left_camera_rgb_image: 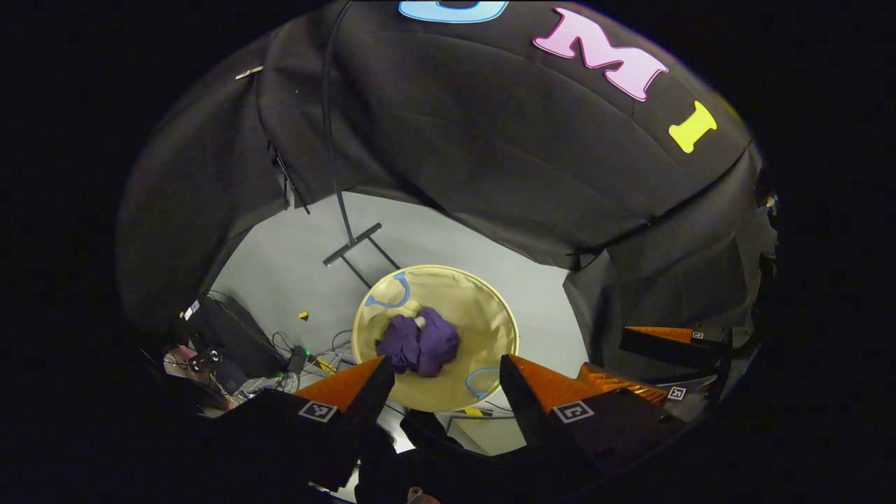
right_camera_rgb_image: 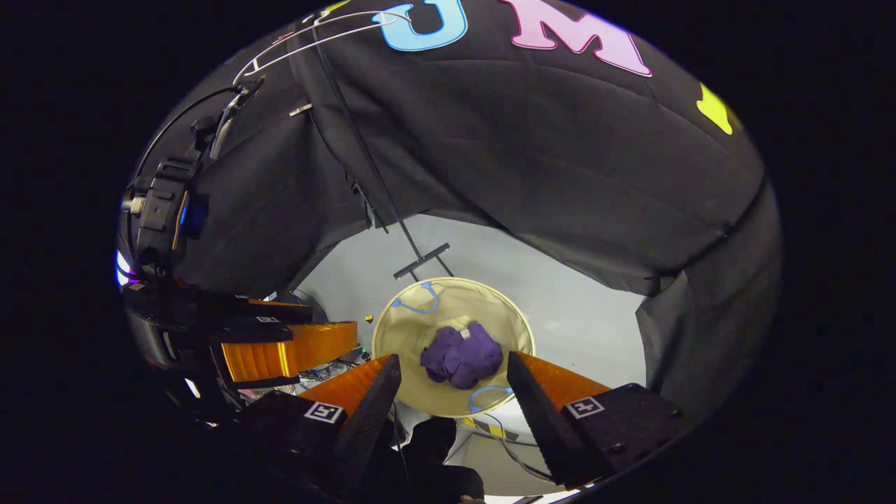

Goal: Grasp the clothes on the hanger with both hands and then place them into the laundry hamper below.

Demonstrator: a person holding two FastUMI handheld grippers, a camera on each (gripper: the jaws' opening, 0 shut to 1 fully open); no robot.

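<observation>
Looking down in the left gripper view, the left claw point(left_camera_rgb_image: 442, 381) is released, its fingers spread and holding nothing. Below it, the purple clothes point(left_camera_rgb_image: 420, 343) lie crumpled inside the round beige laundry hamper point(left_camera_rgb_image: 483, 308), which stands on the grey floor point(left_camera_rgb_image: 294, 266). The right claw point(left_camera_rgb_image: 672, 364) appears at the right, near the black cloth wall point(left_camera_rgb_image: 490, 140).

In the right gripper view, the right claw point(right_camera_rgb_image: 453, 392) is also released and empty above the hamper point(right_camera_rgb_image: 514, 325) with the clothes point(right_camera_rgb_image: 463, 362) in it. The left claw point(right_camera_rgb_image: 280, 343) is at the left, and a wire hanger point(right_camera_rgb_image: 315, 31) hangs high up.
</observation>
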